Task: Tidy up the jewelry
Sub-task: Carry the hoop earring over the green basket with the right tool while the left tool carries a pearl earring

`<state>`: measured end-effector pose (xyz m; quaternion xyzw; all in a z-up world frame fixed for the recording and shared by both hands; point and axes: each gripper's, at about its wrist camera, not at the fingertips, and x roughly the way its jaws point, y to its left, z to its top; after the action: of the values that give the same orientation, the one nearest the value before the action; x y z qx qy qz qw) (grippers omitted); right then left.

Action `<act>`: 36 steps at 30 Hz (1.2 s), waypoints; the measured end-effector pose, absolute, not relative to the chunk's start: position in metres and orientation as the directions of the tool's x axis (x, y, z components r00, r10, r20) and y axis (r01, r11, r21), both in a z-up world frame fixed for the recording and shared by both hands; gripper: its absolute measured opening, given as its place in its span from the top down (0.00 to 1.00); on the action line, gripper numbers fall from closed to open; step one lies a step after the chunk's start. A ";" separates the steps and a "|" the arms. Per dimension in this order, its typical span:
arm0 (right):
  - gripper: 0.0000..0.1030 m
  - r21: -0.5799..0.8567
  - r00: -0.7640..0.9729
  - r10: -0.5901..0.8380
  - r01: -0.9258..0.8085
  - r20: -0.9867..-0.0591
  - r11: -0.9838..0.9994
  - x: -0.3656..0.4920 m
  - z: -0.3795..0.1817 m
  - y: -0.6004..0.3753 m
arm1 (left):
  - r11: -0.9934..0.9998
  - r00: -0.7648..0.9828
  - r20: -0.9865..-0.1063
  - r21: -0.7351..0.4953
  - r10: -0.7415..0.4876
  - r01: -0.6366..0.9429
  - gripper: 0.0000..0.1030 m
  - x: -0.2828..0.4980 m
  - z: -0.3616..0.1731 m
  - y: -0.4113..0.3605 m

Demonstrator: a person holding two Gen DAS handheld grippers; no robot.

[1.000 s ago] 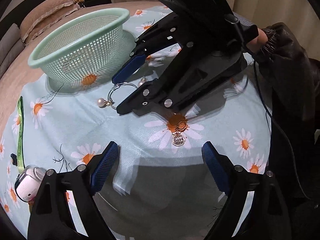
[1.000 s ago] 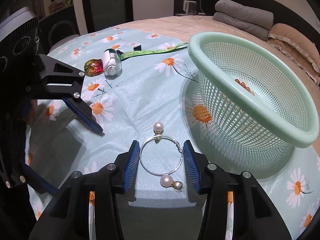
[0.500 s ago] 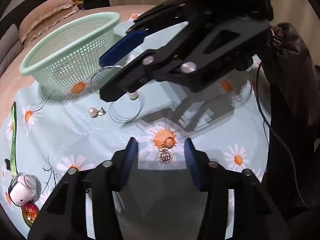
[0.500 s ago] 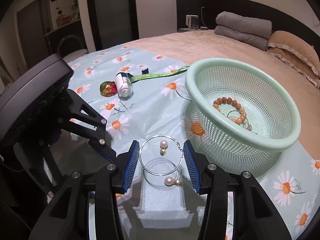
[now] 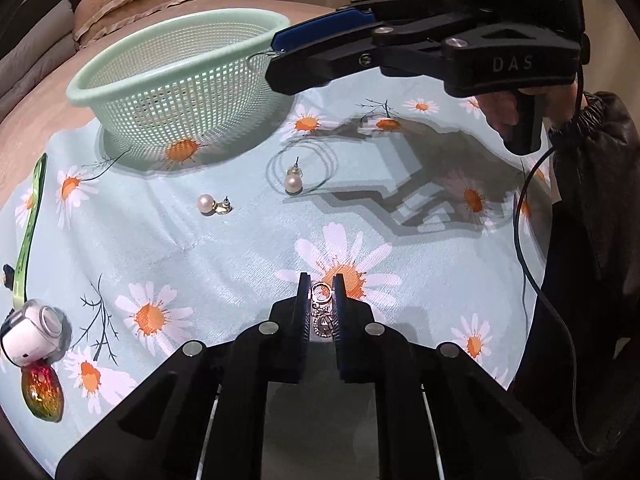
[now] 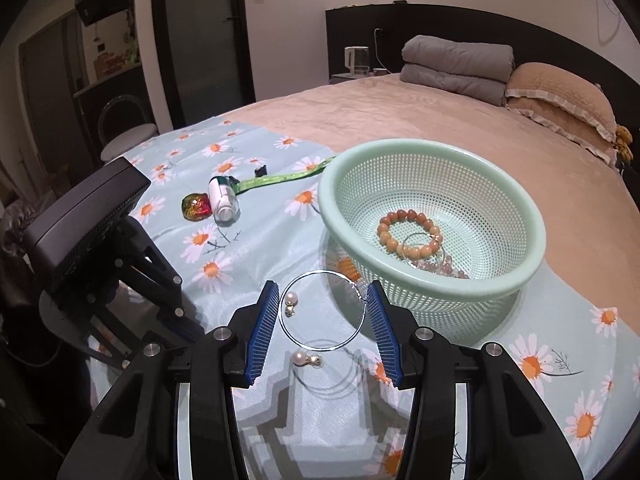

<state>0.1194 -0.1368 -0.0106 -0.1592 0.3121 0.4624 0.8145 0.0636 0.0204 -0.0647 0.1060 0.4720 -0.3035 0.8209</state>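
Observation:
My right gripper [image 6: 323, 307] is shut on a thin silver hoop [image 6: 362, 326] and holds it in the air beside the green mesh basket [image 6: 532, 240]; it also shows in the left wrist view [image 5: 276, 54] at the basket's rim [image 5: 176, 28]. The basket holds a brown bead bracelet [image 6: 408, 232] and other jewelry. My left gripper [image 5: 321, 292] is shut on a small silver ring charm [image 5: 322, 294] down on the daisy cloth. Two pearl earrings [image 5: 293, 182] [image 5: 209, 204] lie on the cloth.
A white cylinder [image 5: 30, 330] on a green lanyard [image 5: 28, 232] and an iridescent stone [image 5: 42, 396] lie at the cloth's left edge. The bed carries pillows [image 6: 560, 100] and folded grey blankets [image 6: 456, 66] beyond the basket.
My right gripper has lifted the hoop off the cloth and carried it up toward the basket. My left gripper has moved down and closed on the ring charm.

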 end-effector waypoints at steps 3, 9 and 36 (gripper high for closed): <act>0.58 0.022 0.390 0.650 -0.848 -0.652 0.530 0.118 -0.006 -0.140 | 0.818 0.383 -0.841 -0.113 -0.381 0.564 0.89 0.050 -0.062 0.021; 0.58 0.021 0.432 0.656 -0.826 -0.619 0.564 0.119 0.007 -0.148 | 0.865 0.444 -0.827 -0.096 -0.344 0.492 0.89 0.062 -0.040 0.035; 0.56 0.190 0.558 0.689 -0.696 -0.463 0.692 0.184 0.013 -0.169 | 0.935 0.658 -0.691 -0.075 -0.299 0.346 0.89 0.176 0.038 0.048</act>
<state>0.1836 -0.1691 0.0129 -0.0073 0.2591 0.3924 0.8825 0.1762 0.0483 0.0376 0.0314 0.3735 -0.1774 0.9100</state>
